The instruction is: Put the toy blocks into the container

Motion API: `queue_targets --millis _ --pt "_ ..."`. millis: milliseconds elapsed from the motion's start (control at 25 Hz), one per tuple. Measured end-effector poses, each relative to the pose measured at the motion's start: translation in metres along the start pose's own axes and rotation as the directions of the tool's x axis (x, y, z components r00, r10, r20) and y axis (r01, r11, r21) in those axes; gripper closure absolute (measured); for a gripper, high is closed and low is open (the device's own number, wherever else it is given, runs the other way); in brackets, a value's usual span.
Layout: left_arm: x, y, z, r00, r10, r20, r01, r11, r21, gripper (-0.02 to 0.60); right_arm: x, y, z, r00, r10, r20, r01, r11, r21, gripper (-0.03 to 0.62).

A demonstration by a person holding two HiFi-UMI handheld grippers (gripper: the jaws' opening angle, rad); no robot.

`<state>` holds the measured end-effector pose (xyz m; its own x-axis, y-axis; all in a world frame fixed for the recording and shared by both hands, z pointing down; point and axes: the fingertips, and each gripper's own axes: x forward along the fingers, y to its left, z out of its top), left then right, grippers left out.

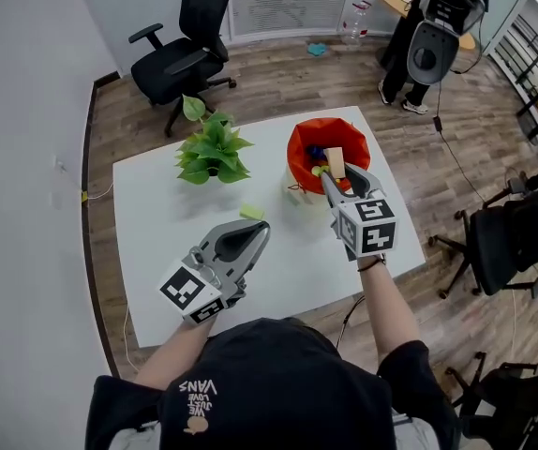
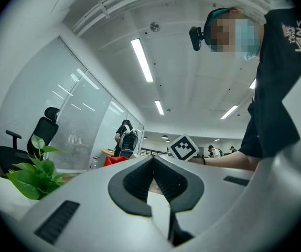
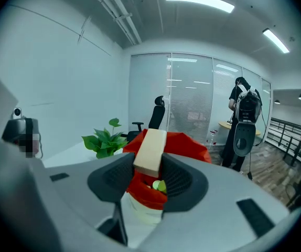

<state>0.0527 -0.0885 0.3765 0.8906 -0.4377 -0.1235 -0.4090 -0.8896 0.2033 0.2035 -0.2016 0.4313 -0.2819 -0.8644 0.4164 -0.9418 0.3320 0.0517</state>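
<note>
Two grippers out over a white table [image 1: 156, 232]. On the right gripper [image 3: 149, 167]: clamps a tan wooden block [image 3: 150, 150] between both pads, with the long side sticking out past the jaws and the nose tipped downward. Hangs over the mouth of the red container [image 1: 299, 146], which stands near the table's far right corner, just inside the right edge. Inside the container: shows a blue block [image 1: 315, 153] and a yellow-green piece [image 1: 319, 170]; anything else is too small to tell.

On the left gripper [image 2: 153, 164]: jaws pressed together, nothing between them. Hovers over the near left part of the table, close to the near edge, pointing about level toward the middle.

Around the table's centre: one yellow-green block [image 1: 251, 212] lying flat, just beyond the left gripper's tip but apart from it, and short of the container. Toward the far edge, left of the container: a green potted plant [image 1: 211, 150]. Past the far left corner, on the wood floor: a black office chair [image 1: 186, 36]. Farther back on the right: a person [image 1: 398, 40] in dark clothes carrying a backpack.
</note>
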Motion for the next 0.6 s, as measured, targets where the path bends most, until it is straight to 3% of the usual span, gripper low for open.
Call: queue_targets --millis 360,600 --pt "-0.001 0.003 0.000 1.000 0.020 -0.011 -0.020 1.000 0.004 0.571 0.029 -0.015 -0.026 0.996 0.006 -0.089 -0.003 0.999 0.032 0.421" --pt "-0.002 0.006 -0.001 0.999 0.031 -0.012 -0.031 0.999 0.007 0.571 0.031 -0.016 -0.030 0.997 -0.002 -0.078 0.005 0.999 0.037 0.421"
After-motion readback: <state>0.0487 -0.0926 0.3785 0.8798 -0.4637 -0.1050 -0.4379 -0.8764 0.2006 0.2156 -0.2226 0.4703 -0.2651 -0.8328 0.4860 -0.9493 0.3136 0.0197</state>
